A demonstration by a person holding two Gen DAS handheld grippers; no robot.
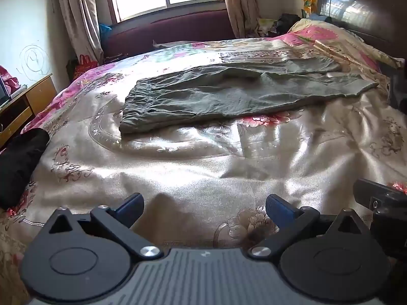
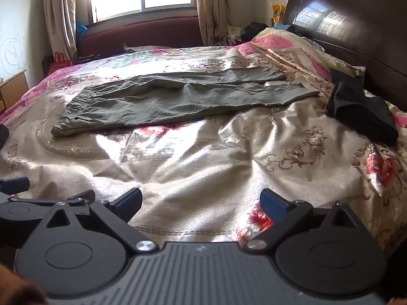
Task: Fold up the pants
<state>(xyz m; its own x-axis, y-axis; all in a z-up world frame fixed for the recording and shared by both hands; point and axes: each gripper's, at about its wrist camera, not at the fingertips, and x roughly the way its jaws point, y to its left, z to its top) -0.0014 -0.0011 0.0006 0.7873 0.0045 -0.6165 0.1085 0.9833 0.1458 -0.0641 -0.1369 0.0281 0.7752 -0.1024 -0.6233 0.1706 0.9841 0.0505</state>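
Lying flat on the bed (image 1: 203, 178) well ahead of both sets of fingers, the green pants (image 1: 229, 94) await folding; left gripper (image 1: 203, 211) and right gripper (image 2: 201, 203) hover open, empty. The slippery satin quilt may bunch into a pinch.

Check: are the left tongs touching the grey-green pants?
Apart. Left wrist view shows the open left tongs separated from the grey-green pants by bare bedspread.

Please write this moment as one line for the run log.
stage: before first grasp | left gripper: open, empty | right gripper: open, empty | green pants: flat on bed, untouched
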